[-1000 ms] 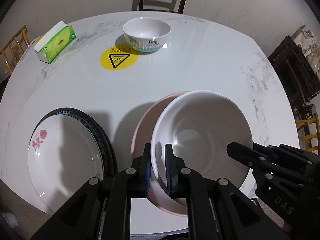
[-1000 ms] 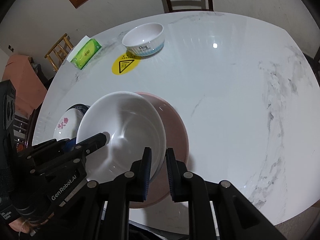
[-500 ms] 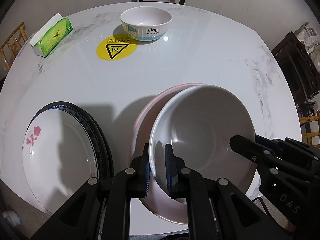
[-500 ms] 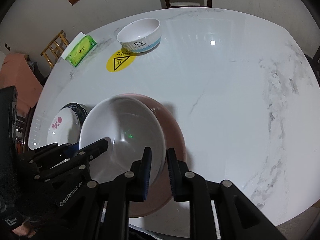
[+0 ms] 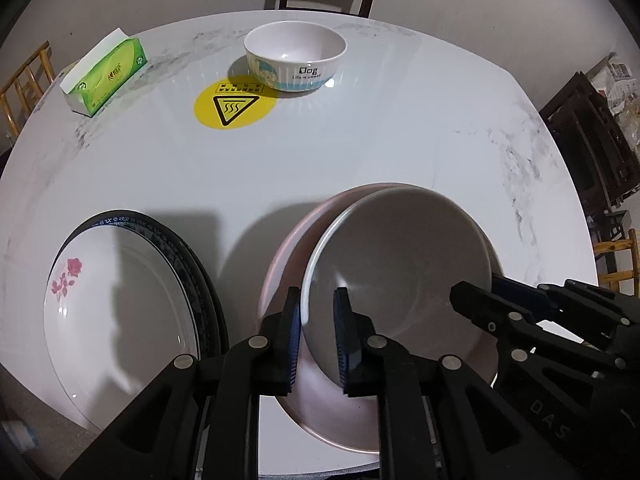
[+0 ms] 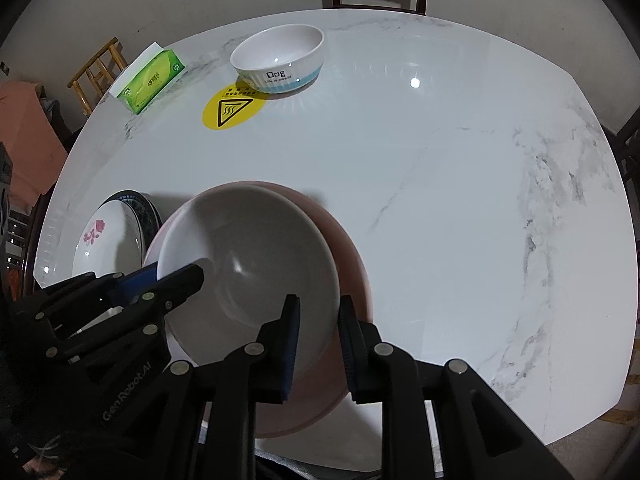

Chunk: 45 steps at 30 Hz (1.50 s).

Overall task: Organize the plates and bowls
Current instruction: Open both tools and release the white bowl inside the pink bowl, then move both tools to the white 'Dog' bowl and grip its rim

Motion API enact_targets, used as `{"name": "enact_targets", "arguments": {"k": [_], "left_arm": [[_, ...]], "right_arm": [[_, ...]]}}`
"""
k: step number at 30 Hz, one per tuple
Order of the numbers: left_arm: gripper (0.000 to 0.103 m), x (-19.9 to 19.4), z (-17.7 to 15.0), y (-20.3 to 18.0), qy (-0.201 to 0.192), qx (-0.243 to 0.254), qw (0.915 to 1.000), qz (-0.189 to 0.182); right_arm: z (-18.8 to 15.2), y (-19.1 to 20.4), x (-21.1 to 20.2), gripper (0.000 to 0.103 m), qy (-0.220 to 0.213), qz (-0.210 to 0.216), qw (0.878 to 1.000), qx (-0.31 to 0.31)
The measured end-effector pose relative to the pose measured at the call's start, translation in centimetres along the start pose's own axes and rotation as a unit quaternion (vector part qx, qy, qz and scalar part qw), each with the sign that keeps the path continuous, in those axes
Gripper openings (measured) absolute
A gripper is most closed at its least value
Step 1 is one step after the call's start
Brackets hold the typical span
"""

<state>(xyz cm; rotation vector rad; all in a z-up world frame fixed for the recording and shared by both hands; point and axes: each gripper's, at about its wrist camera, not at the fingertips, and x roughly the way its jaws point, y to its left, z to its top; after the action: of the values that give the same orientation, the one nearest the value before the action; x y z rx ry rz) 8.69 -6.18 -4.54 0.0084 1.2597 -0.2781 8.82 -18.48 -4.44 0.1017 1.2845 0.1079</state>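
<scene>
White bowl [image 5: 400,264]: mouth up, nested in pink bowl [image 5: 280,264].
Left gripper [image 5: 316,336]: jaws opening, astride near rim.
Right gripper [image 6: 318,344]: jaws opening, astride opposite rim.

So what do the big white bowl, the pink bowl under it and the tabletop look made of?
White bowl: probably glazed ceramic, maybe melamine; smooth, with a small glint inside. Pink bowl: similar, duller sheen, no clear highlight. Tabletop: polished marble or marble-look slab; grey veining and a mirrored lamp spot.

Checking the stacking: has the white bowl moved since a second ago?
Yes: white bowl sank slightly into the pink bowl, whose left rim now shows.
</scene>
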Motion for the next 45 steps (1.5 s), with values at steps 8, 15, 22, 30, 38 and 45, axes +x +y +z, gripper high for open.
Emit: {"name": "enact_targets", "arguments": {"k": [8, 15, 22, 30, 38, 45], "left_arm": [[0.02, -0.6, 0.0, -0.1, -0.011, 0.007, 0.9999, -0.007], [0.031, -2.9, 0.4, -0.2, -0.049, 0.024, 0.9985, -0.008], [0.037, -5.1, 1.5, 0.3, -0.088, 0.026, 0.9954, -0.026], [0.042, -4.7, 4.4, 3.0, -0.095, -0.01, 0.9954, 0.0], [0.044, -2.0, 8.2, 5.7, -0.086, -0.043, 0.9952, 0.018], [0.05, 0.3, 12.3, 7.3, -0.079, -0.077, 0.9938, 0.012]], "right_arm": [[0.2, -0.3, -0.5, 0.021, -0.007, 0.003, 1.0, 0.001], [0.7, -0.7, -2.4, 0.022, -0.035, 0.022, 0.999, -0.008], [2.4, -2.2, -3.9, 0.022, -0.059, 0.041, 0.997, -0.005], [5.4, -4.2, -3.0, 0.022, -0.056, 0.03, 0.998, -0.001], [9.5, -5.7, 0.3, 0.022, -0.034, 0.035, 0.999, 0.007], [13.8, -6.8, 1.8, 0.022, -0.046, 0.071, 0.996, 0.018]]}}
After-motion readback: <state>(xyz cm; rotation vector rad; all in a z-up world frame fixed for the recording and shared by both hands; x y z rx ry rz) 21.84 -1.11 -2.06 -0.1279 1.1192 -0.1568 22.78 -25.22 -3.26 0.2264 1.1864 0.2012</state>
